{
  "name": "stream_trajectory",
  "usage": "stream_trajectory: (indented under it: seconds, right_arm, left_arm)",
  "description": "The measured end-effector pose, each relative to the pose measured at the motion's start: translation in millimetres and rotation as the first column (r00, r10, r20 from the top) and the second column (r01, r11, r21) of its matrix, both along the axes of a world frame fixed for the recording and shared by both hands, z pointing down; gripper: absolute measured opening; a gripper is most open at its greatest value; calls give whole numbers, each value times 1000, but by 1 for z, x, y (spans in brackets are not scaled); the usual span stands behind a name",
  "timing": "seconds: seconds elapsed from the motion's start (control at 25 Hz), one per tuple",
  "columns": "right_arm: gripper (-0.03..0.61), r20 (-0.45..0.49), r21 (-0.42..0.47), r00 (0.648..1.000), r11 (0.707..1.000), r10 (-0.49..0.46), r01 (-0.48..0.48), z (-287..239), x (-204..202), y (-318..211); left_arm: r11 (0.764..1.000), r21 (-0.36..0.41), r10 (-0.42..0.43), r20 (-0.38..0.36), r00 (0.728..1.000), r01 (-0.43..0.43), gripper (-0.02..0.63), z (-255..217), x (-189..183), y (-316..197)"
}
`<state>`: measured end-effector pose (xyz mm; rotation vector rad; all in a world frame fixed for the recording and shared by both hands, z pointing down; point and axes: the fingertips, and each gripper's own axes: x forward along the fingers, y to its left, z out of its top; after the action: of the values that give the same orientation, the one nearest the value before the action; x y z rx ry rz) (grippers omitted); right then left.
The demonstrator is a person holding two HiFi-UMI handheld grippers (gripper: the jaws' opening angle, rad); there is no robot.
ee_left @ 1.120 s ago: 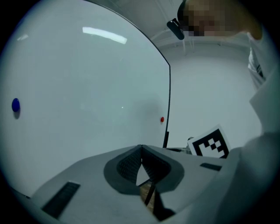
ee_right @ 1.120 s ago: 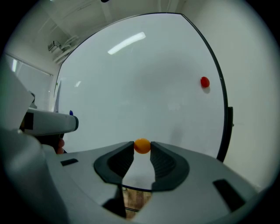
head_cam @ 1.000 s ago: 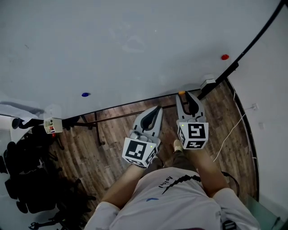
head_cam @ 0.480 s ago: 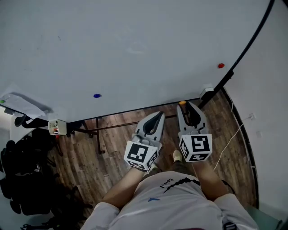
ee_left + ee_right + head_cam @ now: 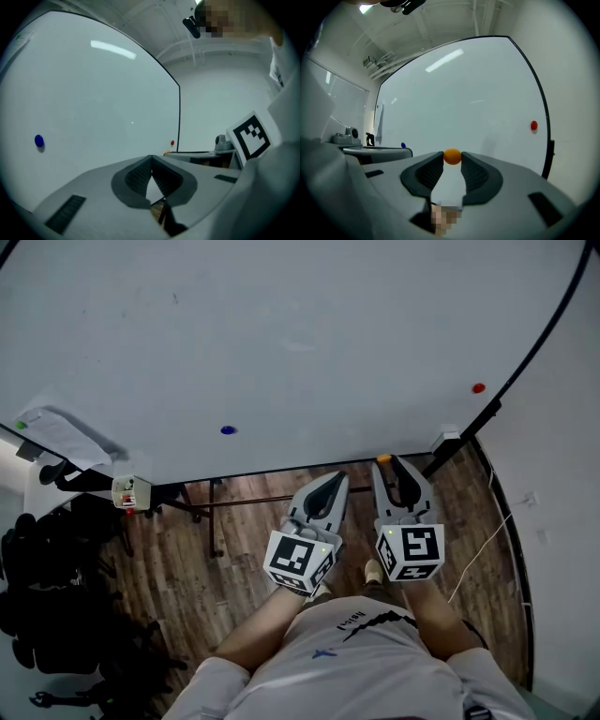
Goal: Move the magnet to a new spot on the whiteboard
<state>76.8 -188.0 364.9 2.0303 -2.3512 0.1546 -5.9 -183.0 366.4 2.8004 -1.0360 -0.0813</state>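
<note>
Right now the right gripper (image 5: 388, 465) pinches the little orange magnet (image 5: 452, 156) between its jaw tips, close to the bottom edge of the whiteboard (image 5: 281, 334), and the left gripper (image 5: 338, 476) beside it is closed on nothing.

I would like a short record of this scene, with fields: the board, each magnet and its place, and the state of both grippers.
surface: whiteboard, upright, with a dark frame
right gripper: jaws closed on the orange magnet, held at their tips
left gripper: jaws together, nothing between them
blue magnet: on the board, low, toward the left
red magnet: on the board, near its right edge
orange magnet touching the board: cannot tell
</note>
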Motion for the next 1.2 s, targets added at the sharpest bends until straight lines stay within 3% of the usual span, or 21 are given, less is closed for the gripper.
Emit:
stream_trajectory:
  seconds: [0.6,1.2]
  right_arm:
    - [126,7,-6,988,988,-152,152,7,-90,-16]
    - [126,-2,-54,960,959,-280,279,37,-191,-58]
  left_arm:
    - [989,7,-150,9,989,149,12,3,-80,-12]
    - [950,-10,-311,25,950,311,12,19,-186,-29]
